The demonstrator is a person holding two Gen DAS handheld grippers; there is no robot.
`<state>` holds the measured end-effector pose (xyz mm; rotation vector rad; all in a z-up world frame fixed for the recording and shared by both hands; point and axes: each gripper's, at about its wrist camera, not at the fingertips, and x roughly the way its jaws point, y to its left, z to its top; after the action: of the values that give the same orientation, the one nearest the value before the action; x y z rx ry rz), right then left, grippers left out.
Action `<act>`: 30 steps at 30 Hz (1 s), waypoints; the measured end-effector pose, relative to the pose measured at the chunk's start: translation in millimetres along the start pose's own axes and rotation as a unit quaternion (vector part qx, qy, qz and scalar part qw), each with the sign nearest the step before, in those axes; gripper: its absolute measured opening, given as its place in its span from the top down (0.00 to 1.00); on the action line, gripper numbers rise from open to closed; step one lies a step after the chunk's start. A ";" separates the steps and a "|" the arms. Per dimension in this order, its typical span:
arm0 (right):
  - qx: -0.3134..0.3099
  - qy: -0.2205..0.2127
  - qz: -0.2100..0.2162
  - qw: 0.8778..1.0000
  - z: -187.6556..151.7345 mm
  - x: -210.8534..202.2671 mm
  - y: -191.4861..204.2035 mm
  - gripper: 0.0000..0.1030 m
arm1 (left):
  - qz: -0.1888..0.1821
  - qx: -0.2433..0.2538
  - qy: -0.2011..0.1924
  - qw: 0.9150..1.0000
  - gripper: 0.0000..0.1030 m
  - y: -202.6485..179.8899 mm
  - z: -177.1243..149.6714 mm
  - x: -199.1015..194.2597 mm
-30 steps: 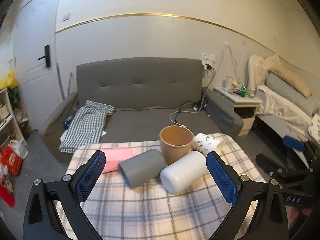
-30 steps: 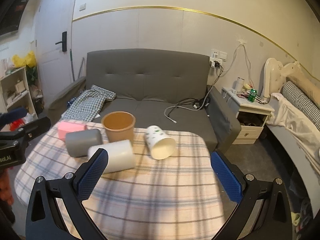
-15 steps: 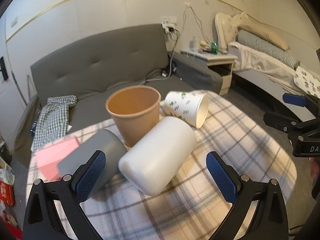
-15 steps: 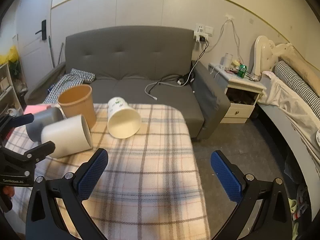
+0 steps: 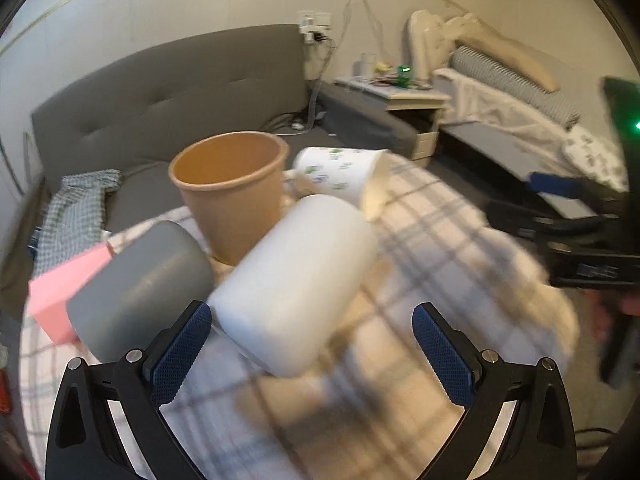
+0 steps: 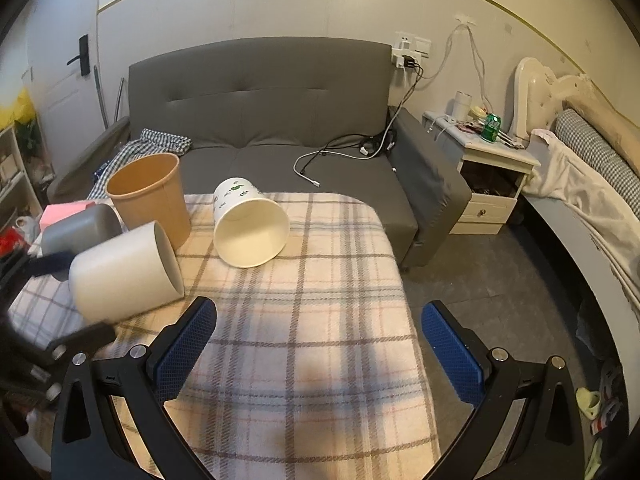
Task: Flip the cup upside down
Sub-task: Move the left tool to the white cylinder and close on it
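Observation:
A plain white cup [image 5: 296, 288] lies on its side on the plaid-covered table [image 5: 460, 260], just ahead of my open left gripper [image 5: 312, 344]; it also shows in the right wrist view [image 6: 124, 270]. A grey cup [image 5: 140, 284] lies on its side to its left. A brown paper cup [image 5: 232, 200] stands upright behind them. A white printed paper cup [image 5: 344, 176] lies on its side farther back, mouth toward the right gripper [image 6: 252, 222]. My right gripper [image 6: 320, 340] is open and empty over the table [image 6: 320, 320].
A pink box [image 5: 60, 280] sits at the table's left edge behind the grey cup. A grey sofa [image 6: 280, 112] stands behind the table, a nightstand [image 6: 488, 164] and bed [image 6: 580, 184] to the right. The table's right edge [image 6: 404, 280] drops to the floor.
My left gripper has moved forward and down toward the white cup, which now looms larger between the fingers. My right gripper has shifted slightly closer to the table.

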<state>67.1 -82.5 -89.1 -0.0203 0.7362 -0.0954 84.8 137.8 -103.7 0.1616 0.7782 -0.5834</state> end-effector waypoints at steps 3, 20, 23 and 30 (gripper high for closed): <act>0.009 0.001 0.000 1.000 -1.4 -2.4 -3.1 0.00 | -0.002 0.015 -0.012 1.000 0.00 -6.0 -3.4 -10.3; 0.025 0.009 0.000 1.000 -4.3 -6.5 -5.9 0.00 | 0.039 0.062 0.022 0.997 0.20 1.7 -18.0 20.5; 0.024 0.008 0.002 1.000 -4.4 -10.1 -3.3 0.00 | 0.024 0.039 0.028 0.999 0.21 7.3 -19.2 15.2; 0.009 -0.002 -0.002 1.000 -1.0 -29.0 5.1 0.00 | 0.058 0.014 0.049 0.997 0.23 8.9 -32.2 -4.1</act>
<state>45.5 -74.7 -70.7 -0.0053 0.7318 -0.1057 67.6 158.0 -124.3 0.2619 0.8507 -0.4792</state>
